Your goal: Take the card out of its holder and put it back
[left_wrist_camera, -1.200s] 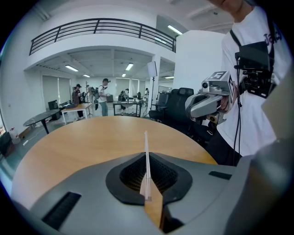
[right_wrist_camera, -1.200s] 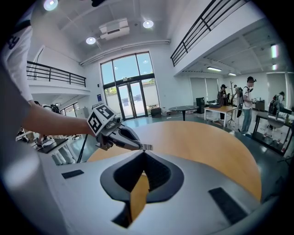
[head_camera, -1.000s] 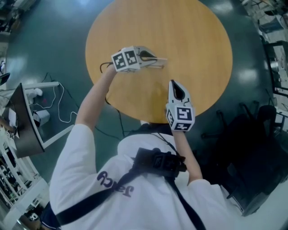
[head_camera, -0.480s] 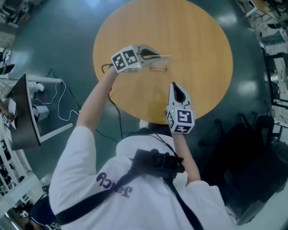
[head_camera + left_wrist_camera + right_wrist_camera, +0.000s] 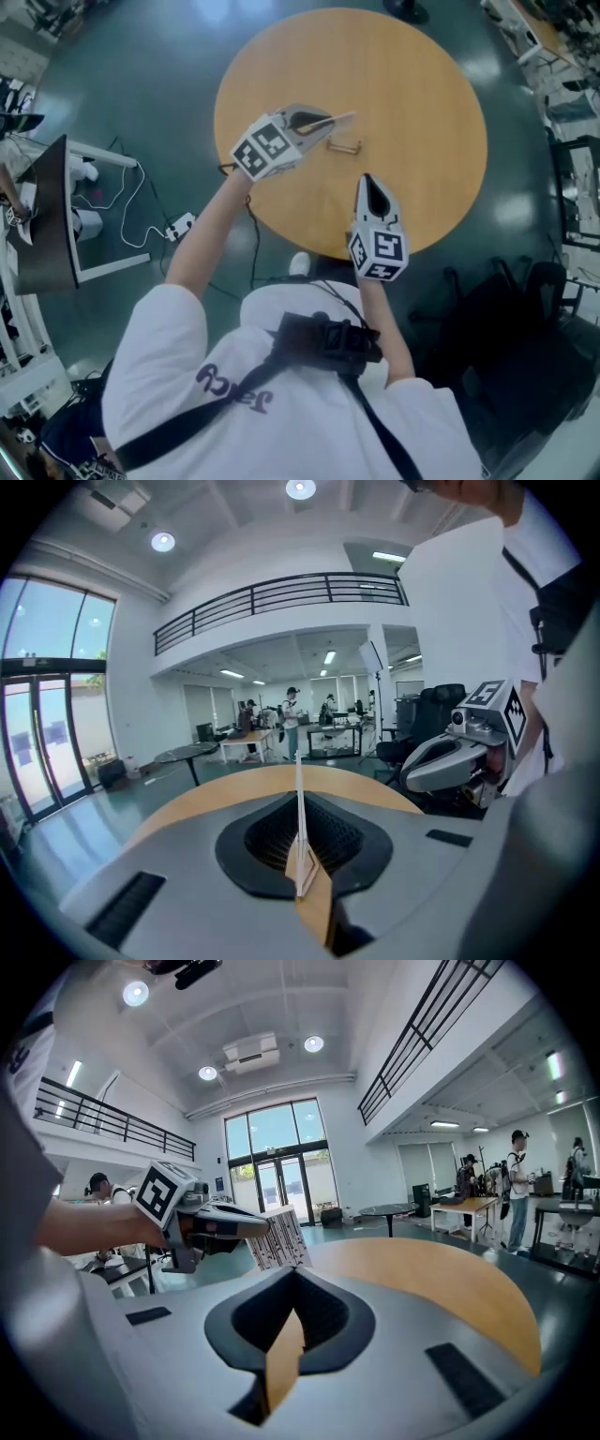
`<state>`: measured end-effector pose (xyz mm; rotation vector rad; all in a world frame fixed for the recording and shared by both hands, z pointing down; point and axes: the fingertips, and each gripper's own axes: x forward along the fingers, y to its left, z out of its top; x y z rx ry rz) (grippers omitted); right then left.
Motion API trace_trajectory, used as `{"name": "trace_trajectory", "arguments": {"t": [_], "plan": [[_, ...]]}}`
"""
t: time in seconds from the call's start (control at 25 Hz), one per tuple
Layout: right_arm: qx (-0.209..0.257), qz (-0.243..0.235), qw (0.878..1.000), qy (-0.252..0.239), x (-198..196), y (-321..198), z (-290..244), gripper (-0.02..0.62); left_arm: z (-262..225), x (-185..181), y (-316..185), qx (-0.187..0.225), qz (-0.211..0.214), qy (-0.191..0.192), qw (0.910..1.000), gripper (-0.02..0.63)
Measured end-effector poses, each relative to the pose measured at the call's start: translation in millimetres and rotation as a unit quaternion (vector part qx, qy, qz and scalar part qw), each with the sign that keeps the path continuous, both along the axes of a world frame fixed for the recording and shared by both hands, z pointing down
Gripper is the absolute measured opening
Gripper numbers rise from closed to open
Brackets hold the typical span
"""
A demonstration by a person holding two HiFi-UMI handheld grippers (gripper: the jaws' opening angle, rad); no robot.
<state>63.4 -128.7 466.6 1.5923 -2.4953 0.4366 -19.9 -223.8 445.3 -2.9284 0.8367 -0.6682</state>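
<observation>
Round wooden table [image 5: 422, 112], plain tan top, is seen from above, parked on a glossy dark teal floor [image 5: 141, 56].

The card [image 5: 343, 117] is out of its holder. It's pinched edge-on at its lower end by the left gripper [image 5: 321, 122], with the 2 jaws clamped tight on it, and it's held up in the air over the table. Black stripes can be seen printed on its face in the right gripper view.

The holder [image 5: 344, 145] is lying on the tabletop, near the card's free end in the head view but not touched by it.

The right gripper [image 5: 367, 183] is held over the near edge of the table. Its jaws are closed together with nothing between them, and it's pointed roughly toward the holder.

Room-wise it's a big white hall with a high ceiling. A balcony railing [image 5: 281, 588] in black is run along the upper level, and 2 round ceiling lights [image 5: 300, 487] are lit overhead. Tall glass doors [image 5: 281, 1162] are seen at the far end. More tables and a few people [image 5: 291, 719] can be made out in the background. A black office chair [image 5: 442, 705] is parked close by, and white cables [image 5: 131, 216] are trailed over the floor to the left.
</observation>
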Motion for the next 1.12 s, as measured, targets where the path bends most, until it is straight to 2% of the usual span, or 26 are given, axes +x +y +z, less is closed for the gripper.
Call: {"name": "trace_trajectory", "arguments": {"t": [0.28, 0.48, 0.64, 0.8, 1.12], "plan": [[0.033, -0.014, 0.999, -0.002, -21.6, 15.1, -22.3, 0.02, -7.6, -14.6, 47.6, 0.014, -0.095, 0.065, 0.9933, 0.031], [0.042, -0.019, 0.999, -0.006, -33.0, 24.4, -28.9, 0.02, -12.4, -35.4, 71.8, 0.009, -0.174, 0.125, 0.9767, 0.031], [0.054, -0.023, 0.998, -0.009, -42.2, 30.8, -39.2, 0.02, -21.6, -48.0, 92.2, 0.03, -0.223, 0.15, 0.9626, 0.031], [0.06, -0.006, 0.998, 0.002, -41.4, 36.6, -45.0, 0.02, -33.1, -48.3, 108.1, 0.057, -0.248, 0.167, 0.9526, 0.031], [0.072, 0.03, 0.997, 0.001, -28.4, 50.3, -50.5, 0.02, -34.0, -44.3, 127.1, 0.068, -0.264, 0.182, 0.9447, 0.029]]}}
